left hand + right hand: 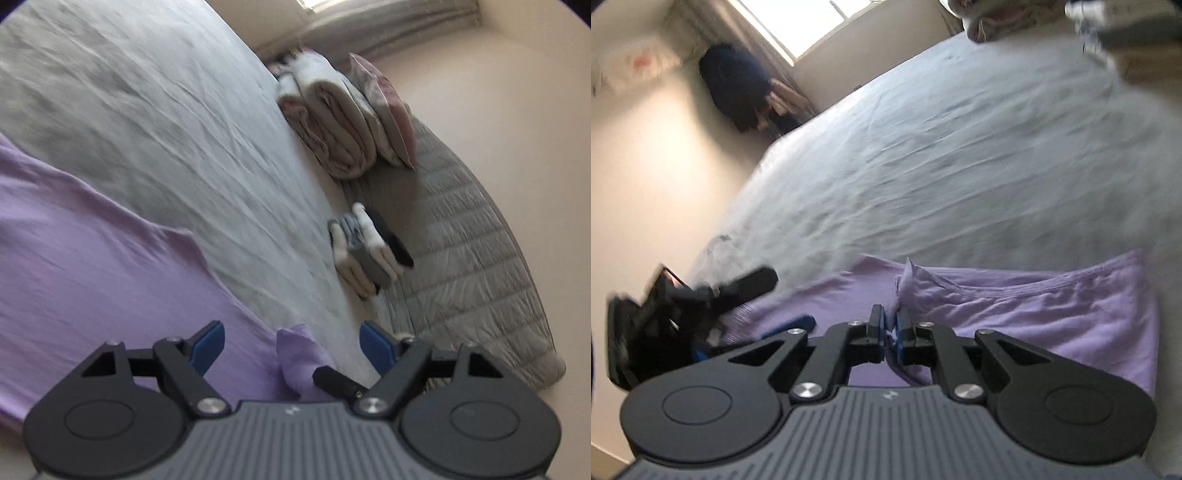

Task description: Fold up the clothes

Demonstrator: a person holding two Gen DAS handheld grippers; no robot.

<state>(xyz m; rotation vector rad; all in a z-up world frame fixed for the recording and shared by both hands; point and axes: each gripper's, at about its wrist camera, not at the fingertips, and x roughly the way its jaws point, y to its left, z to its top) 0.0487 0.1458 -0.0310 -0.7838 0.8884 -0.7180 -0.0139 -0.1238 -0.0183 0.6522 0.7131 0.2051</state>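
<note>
A lilac shirt (85, 258) lies spread on the grey bed sheet (147, 110). My left gripper (293, 341) is open just above the shirt's edge, with a raised corner of lilac cloth (299, 350) between its blue pads. In the right wrist view the shirt (1034, 314) lies crumpled across the sheet (960, 166). My right gripper (892, 326) is shut on a pinched fold of the shirt. The left gripper (701, 295) shows as a black, blurred shape at the left of that view.
Folded pinkish blankets and a pillow (343, 118) lie at the bed's far edge. A small stack of folded clothes (365, 247) sits beside a quilted grey cover (472, 240). A dark bag (738, 88) stands by the window wall.
</note>
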